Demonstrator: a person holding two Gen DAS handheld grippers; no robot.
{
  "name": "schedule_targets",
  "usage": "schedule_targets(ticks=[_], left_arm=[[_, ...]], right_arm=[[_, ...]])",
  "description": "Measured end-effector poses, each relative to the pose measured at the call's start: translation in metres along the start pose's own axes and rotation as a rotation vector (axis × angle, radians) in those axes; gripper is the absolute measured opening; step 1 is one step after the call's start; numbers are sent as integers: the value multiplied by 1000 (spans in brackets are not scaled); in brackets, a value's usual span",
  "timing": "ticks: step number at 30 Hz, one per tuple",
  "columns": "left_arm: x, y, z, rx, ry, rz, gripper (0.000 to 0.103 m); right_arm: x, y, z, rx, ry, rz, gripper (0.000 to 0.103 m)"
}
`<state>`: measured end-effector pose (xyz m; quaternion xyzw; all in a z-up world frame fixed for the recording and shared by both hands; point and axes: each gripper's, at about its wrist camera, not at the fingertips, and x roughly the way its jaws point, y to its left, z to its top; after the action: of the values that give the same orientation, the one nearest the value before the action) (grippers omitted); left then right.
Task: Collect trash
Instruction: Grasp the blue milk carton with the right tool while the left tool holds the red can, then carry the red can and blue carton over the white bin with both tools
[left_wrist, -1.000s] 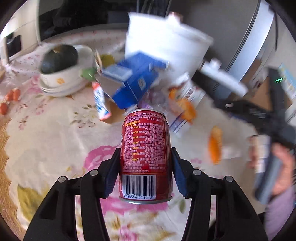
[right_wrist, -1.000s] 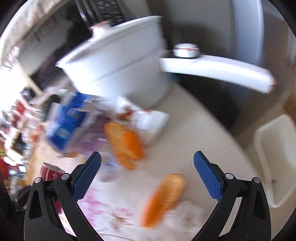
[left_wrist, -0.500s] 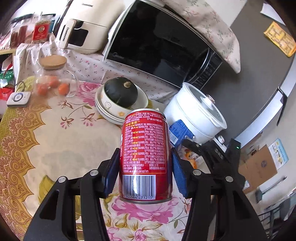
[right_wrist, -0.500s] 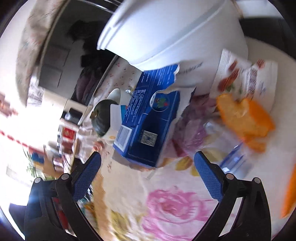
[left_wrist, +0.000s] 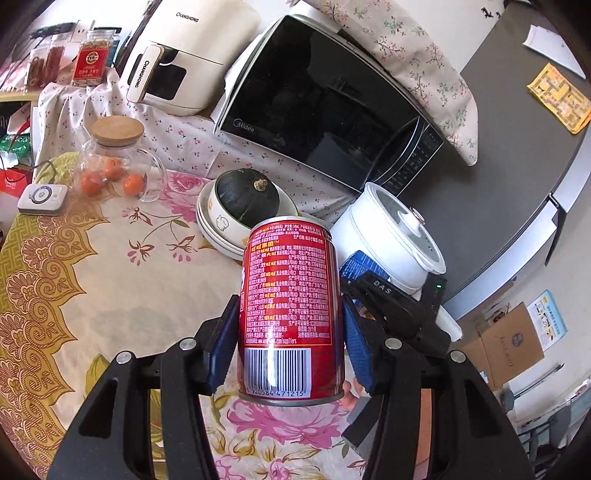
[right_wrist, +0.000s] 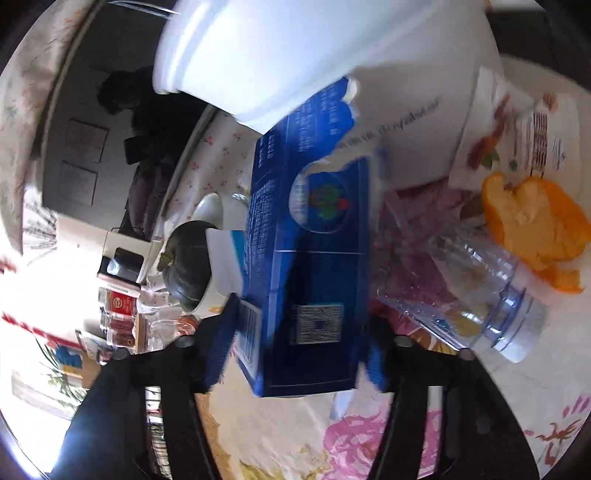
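Kitchen backdrop: floral-cloth desk (left_wrist: 92, 295) crowded with appliances; air fryer (left_wrist: 192, 55) at far left, microwave (left_wrist: 325, 110) beside it, grey fridge door at right.
Left side of desk: glass jar (left_wrist: 114, 162) with a cork lid and small orange fruit inside; dark squash (left_wrist: 247, 195) sat in stacked bowls just beyond.
Left gripper (left_wrist: 291, 332): blue-padded fingers (left_wrist: 221, 343) pressed on both sides of the red can (left_wrist: 291, 314), held upright above the cloth, barcode toward the camera.
Right gripper (right_wrist: 295, 347): fingers closed in around the blue carton (right_wrist: 310, 258), pads level with its lower sides; contact looked likely but blurred.
Trash at right: clear plastic bottle (right_wrist: 461, 295) on its side just beside the carton, orange peel (right_wrist: 535, 221) and a snack wrapper (right_wrist: 517, 140) beyond, all near the white pot (right_wrist: 295, 48).
Step in hand: probably securing the carton while the can was carried.
Doing it well: squeeze gently on the flat faces, since torn cardboard would crush; lift straight so the bottle was not knocked; keep the can upright in case of dregs.
Hidden or unclear: no bin visible in either view; carton's far end torn and smeared by motion; right pads half lost in blur; can's top rim and opening out of sight.
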<state>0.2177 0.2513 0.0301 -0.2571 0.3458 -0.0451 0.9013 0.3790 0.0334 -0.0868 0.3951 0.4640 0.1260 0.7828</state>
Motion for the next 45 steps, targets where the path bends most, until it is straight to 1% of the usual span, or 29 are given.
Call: schedule_targets(ticks=[5,10,13,20,23,25,28,31,33,34,35,38,41,45], left_arm=[[-3,-7,-2,14,-18,-6,52],[-4,-19,-4,29,-36,-14,52],[-2,-28,-6,38,-39,-20,52],[9,-57,-13,52,-41,-59,52],[15,-73,-18,66,-38,-83,52],[21,-86,-23,83,-29,-95,52],[29,-100,-29,101,-11,-109,52],[35,-108,-33,112,-2,-116,52],[40,-114,-35,120,8,-124,52],[42,-116,-37,122,11,-126,52],[43,-117,-38,125,15,-126,52],[47,-121,-40,134,24,-128,52],[47,-122,-40,129,21,-137,52],[47,-125,-40,127,14,-147,52]], right_arm=[[-22,12,-8,-127,-41,-11,42],[-51,21,-14,-235,-89,-32,41],[-71,19,-13,-290,-106,-43,41],[-114,4,-10,-324,-126,-27,41],[-136,-7,-6,-336,-137,-5,41],[-146,-16,-1,-325,-124,32,42],[-157,-37,8,-294,-137,36,43],[-160,-55,16,-270,-118,18,44],[-162,-64,20,-261,-105,35,47],[-160,-68,23,-264,-73,51,47],[-161,-71,24,-263,-78,31,47],[-166,-77,25,-289,-102,-14,39],[-171,-78,24,-291,-126,-17,38],[-184,-69,22,-331,-180,-27,37]])
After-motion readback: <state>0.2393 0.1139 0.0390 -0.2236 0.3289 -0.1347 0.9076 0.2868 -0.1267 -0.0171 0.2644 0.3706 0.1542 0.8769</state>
